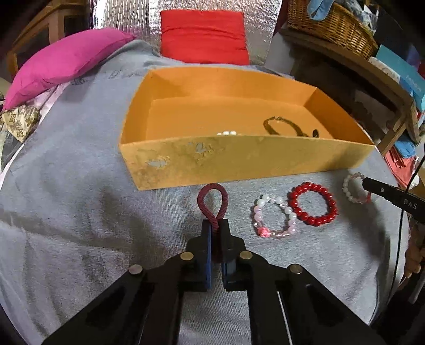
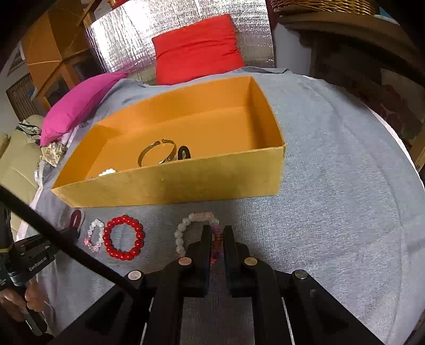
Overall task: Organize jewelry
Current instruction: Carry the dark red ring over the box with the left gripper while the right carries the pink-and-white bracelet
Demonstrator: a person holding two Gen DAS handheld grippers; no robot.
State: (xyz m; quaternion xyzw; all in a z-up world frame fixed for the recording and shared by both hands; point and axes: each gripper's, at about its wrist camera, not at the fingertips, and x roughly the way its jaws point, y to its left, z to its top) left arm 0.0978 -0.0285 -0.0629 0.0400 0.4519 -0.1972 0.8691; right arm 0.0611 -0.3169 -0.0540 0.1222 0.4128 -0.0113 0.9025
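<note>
An open orange box (image 1: 239,159) (image 2: 186,183) sits on the grey cloth; inside lie a gold bangle (image 2: 156,151), a dark ring (image 2: 183,152) and white pearls (image 2: 107,172). My left gripper (image 1: 215,225) is shut on a maroon coiled band (image 1: 212,201), just in front of the box. My right gripper (image 2: 216,231) is shut on a pale pink and grey bead bracelet (image 2: 186,225), also seen in the left wrist view (image 1: 350,185). A red bead bracelet (image 1: 313,203) (image 2: 123,237) and a pink-white bead bracelet (image 1: 273,217) (image 2: 94,234) lie on the cloth between the grippers.
A magenta cushion (image 1: 63,61) and a red cushion (image 1: 204,35) lie behind the box. A wooden shelf with a wicker basket (image 1: 332,24) stands at the right. A black cable (image 2: 66,246) crosses the right wrist view.
</note>
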